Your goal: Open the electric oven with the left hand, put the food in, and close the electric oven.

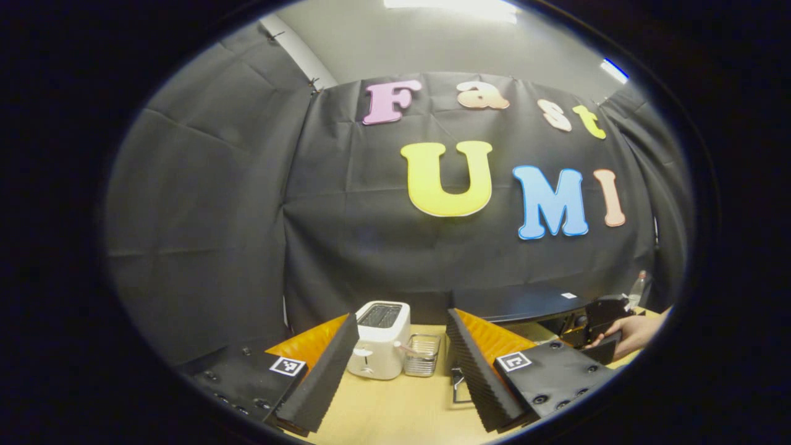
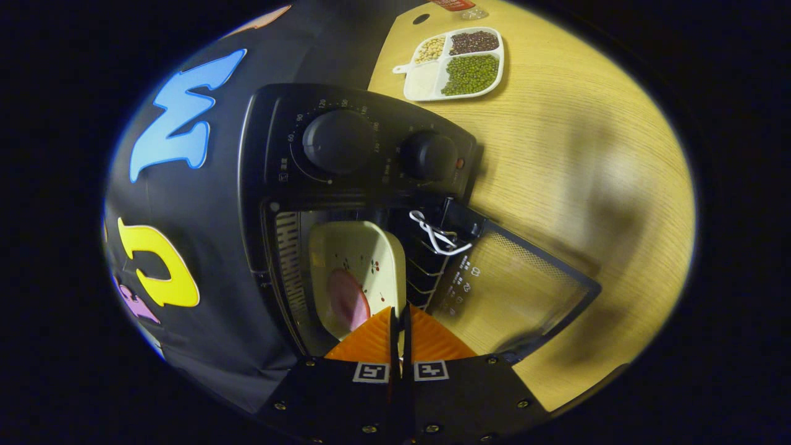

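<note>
Evidently the right gripper pinched the stiff, likely breakable plate by its rim inside the oven, while the left gripper gaped empty

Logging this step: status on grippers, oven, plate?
Left gripper open, idle. Right gripper shut on plate rim, plate inside oven. Door open, path clear.
</note>
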